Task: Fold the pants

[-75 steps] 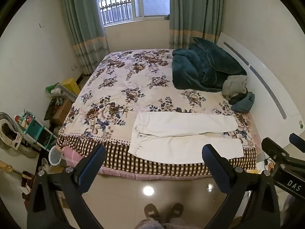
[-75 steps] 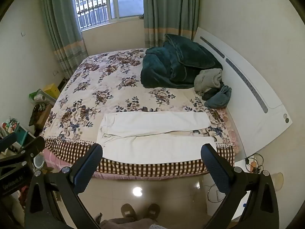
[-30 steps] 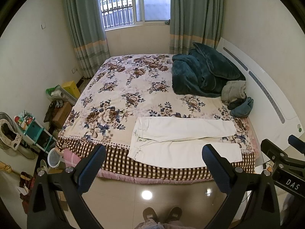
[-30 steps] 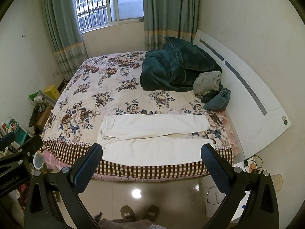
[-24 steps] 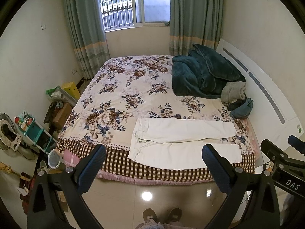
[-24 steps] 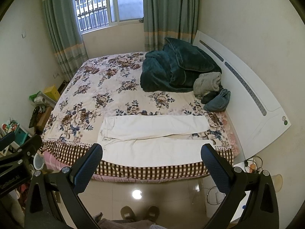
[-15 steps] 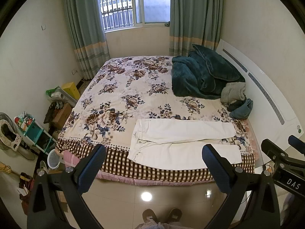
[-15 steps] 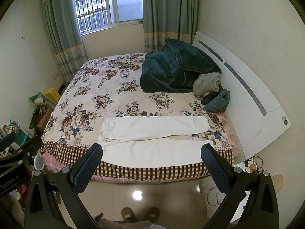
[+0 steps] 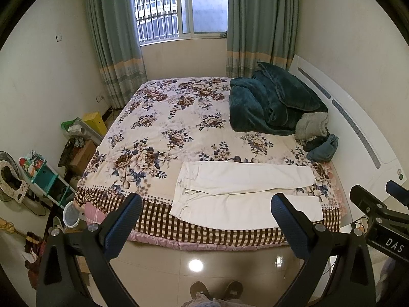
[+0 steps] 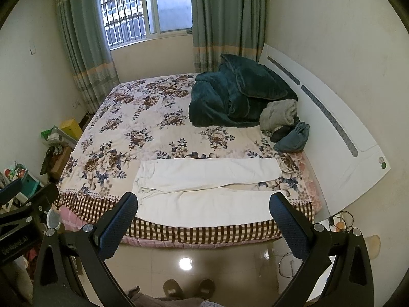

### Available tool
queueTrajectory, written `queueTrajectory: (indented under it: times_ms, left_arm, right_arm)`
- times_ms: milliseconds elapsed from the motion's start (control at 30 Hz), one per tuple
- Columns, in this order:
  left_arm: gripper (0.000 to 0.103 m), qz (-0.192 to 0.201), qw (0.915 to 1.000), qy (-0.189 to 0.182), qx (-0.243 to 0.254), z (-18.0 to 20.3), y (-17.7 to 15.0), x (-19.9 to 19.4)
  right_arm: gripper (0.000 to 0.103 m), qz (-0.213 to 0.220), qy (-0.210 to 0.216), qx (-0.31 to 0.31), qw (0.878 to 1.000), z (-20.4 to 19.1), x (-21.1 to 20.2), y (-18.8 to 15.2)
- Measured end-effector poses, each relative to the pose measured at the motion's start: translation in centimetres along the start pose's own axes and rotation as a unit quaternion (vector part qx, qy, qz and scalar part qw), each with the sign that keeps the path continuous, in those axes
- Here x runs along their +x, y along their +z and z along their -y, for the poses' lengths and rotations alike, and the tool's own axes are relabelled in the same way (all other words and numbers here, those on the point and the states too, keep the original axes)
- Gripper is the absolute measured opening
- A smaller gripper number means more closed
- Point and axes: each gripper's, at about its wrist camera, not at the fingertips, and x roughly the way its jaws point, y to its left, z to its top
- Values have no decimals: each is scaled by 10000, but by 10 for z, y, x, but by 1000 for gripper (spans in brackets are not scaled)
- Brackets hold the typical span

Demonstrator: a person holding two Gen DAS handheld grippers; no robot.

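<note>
Your left tool [image 9: 205, 216] spread wide and empty, your right tool [image 10: 203, 215] likewise, both well short of the bed [image 9: 163, 128], white pants [image 9: 245, 192] flat along the bed's near edge, teal blanket [image 9: 268, 105] heaped at its headboard end.

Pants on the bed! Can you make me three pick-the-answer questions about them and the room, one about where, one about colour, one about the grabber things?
1. Where do the pants lie on the bed?
A. along the near edge
B. under the window
C. on the blanket

2. What colour is the blanket?
A. red
B. dark teal
C. yellow

3. How are the left gripper and right gripper?
A. both open, holding nothing
B. both shut on the pants
C. one open, one shut

Answers:
1. A, the pants are spread flat by the checked border nearest the camera.
2. B, the heap by the headboard is dark blue-green.
3. A, each pair of fingers stands wide apart, short of the bed.
</note>
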Motion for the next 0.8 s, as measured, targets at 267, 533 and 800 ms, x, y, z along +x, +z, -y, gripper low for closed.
queueTrajectory:
  times_ms: [267, 533, 800]
  left_arm:
    - [103, 18, 10000, -4, 16, 0, -1, -1]
    - [103, 35, 10000, -3, 1, -3, -2, -3]
    - [103, 194, 9993, 287, -112, 11, 12, 10]
  right_arm:
    - [103, 5, -2, 0, 10000, -1, -1, -2]
    - [103, -10, 65, 6, 10000, 0, 1, -2]
    - [103, -25, 75, 116, 9999, 23, 20, -10]
